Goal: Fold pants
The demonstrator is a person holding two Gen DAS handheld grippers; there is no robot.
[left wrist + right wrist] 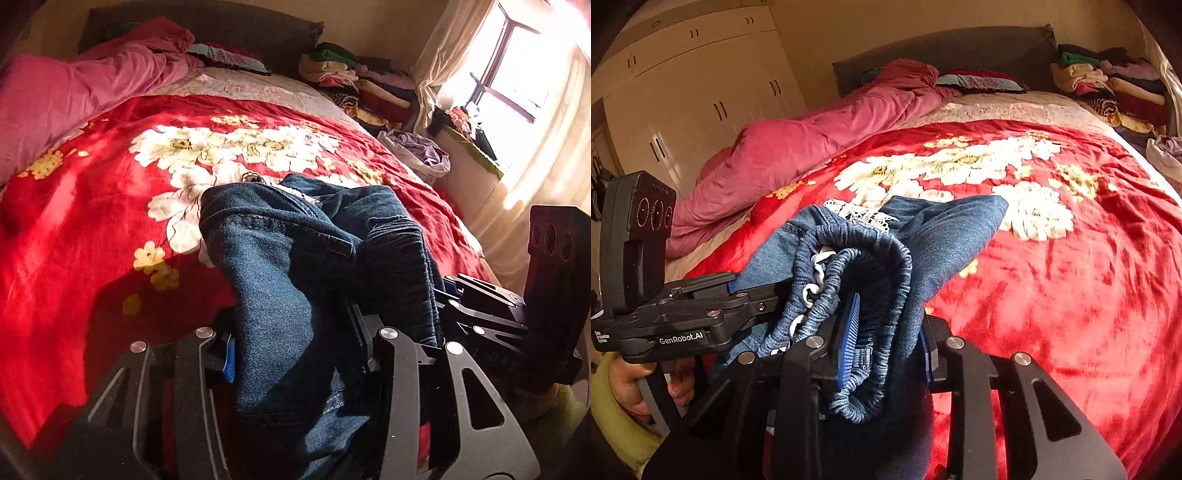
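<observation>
Jeans (295, 266) bunched in a heap at near edge of bed, on top of red floral blanket (110, 229), both grippers pinching them. Left gripper (295, 354) angled downward toward the mattress, denim leg fabric filling the gap between its fingers and draping down past them; blue pad visible on its left finger pressed against the cloth. Right gripper (882, 343) also tilted down, clamped on the gathered elastic waistband (857, 280), blue ribbed pad against the folds, white lace trim (860, 214) poking out above the denim. Two grippers sit close side by side: right one seen at right edge of left view, left one at left edge of right view, held in a hand (628, 384) with a yellow-green sleeve (617, 424) behind. Pink quilt (74, 88) along the bed's far left side, stack of folded clothes (354, 85) by the headboard, bright window (517, 66) at right, cream wardrobe (701, 92) on left wall.
</observation>
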